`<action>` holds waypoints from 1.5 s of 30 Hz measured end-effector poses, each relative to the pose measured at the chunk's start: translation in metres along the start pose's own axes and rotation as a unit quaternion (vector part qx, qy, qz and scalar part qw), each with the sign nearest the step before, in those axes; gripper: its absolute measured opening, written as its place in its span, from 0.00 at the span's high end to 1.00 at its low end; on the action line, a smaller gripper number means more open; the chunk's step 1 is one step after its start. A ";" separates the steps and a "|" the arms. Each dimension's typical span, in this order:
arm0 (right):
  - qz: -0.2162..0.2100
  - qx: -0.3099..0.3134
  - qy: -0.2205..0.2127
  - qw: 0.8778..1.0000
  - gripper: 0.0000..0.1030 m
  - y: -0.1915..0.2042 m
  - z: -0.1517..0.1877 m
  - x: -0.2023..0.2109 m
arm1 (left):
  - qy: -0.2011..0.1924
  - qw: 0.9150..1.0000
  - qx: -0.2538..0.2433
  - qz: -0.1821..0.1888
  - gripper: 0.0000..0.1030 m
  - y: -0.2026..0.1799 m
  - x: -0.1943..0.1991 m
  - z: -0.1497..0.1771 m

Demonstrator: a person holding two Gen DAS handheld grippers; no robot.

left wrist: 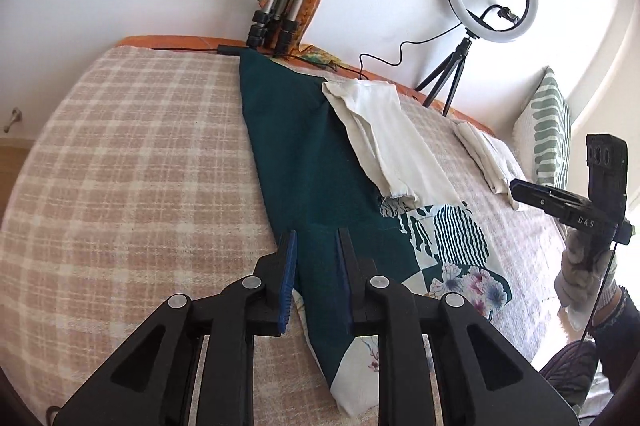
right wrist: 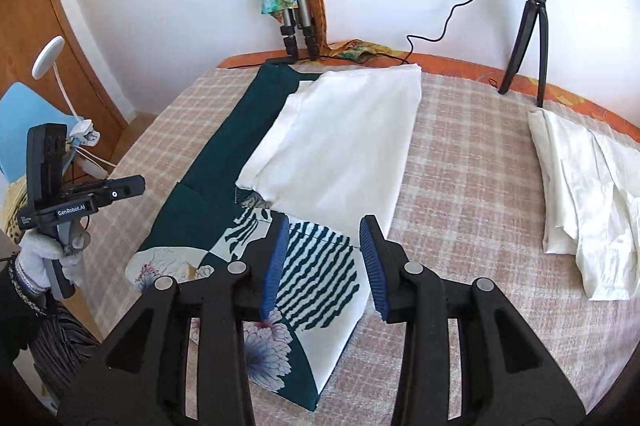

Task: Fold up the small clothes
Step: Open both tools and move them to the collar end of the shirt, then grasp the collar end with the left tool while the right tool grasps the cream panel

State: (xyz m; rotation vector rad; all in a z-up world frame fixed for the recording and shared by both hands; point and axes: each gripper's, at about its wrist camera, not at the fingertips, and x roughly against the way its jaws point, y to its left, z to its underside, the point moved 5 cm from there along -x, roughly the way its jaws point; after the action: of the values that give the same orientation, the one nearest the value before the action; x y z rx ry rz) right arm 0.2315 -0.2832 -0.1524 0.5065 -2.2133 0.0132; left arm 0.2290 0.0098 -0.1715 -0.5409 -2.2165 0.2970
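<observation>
Green patterned cloth (right wrist: 224, 162) lay long across the checked blanket (right wrist: 460, 162), far end at the wall. White folded cloth (right wrist: 340, 146) overlapped its right side. Crumpled white cloth (right wrist: 580, 194) sat well right of it; ring light tripod (right wrist: 528, 26) behind that. Blanket left of it was bare. Left gripper (left wrist: 318, 266) and right gripper (right wrist: 324, 258) hung above it, jaws apart, gripping nothing.

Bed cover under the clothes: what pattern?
Beige-and-cream plaid bed cover, clearest in the left wrist view.
</observation>
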 end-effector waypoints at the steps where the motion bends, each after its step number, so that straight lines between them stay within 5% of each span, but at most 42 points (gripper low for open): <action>1: 0.006 -0.002 0.002 1.000 0.62 -0.007 0.002 -0.001 | -0.003 1.000 0.000 -0.001 0.83 0.000 -0.001 -0.007; 5: 0.013 -0.023 0.010 1.000 0.56 -0.036 -0.003 -0.007 | -0.011 1.000 0.005 0.009 0.50 0.008 -0.011 -0.046; 15: -0.017 -0.067 0.043 0.997 0.39 -0.088 -0.064 -0.067 | 0.025 0.999 0.025 -0.004 0.50 0.047 -0.073 -0.114; 26: -0.047 -0.129 0.041 0.990 0.38 -0.132 -0.129 -0.174 | 0.039 0.998 0.052 0.000 0.50 0.085 -0.143 -0.152; 37: -0.074 -0.121 0.037 0.989 0.39 -0.134 -0.164 -0.218 | 0.016 0.998 0.057 0.023 0.51 0.089 -0.183 -0.167; 40: -0.077 -0.110 0.044 0.990 0.54 -0.128 -0.168 -0.223 | 0.020 0.998 0.054 0.031 0.74 0.086 -0.187 -0.170; 41: -0.080 -0.113 0.047 0.989 0.67 -0.127 -0.169 -0.225 | 0.021 0.998 0.051 0.027 0.92 0.086 -0.188 -0.170; 42: -0.082 -0.116 0.049 0.989 0.81 -0.126 -0.169 -0.227 | 0.019 0.998 0.049 0.025 0.97 0.085 -0.188 -0.171; 45: -0.084 -0.111 0.045 0.989 0.91 -0.120 -0.170 -0.222 | 0.006 0.998 0.044 0.038 0.98 0.077 -0.186 -0.172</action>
State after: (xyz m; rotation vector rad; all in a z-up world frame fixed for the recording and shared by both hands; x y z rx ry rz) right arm 0.5265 -0.2845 -0.2285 0.5531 -2.0462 -0.2908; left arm 0.4897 -0.0046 -0.2147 -0.5791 -2.1641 0.4275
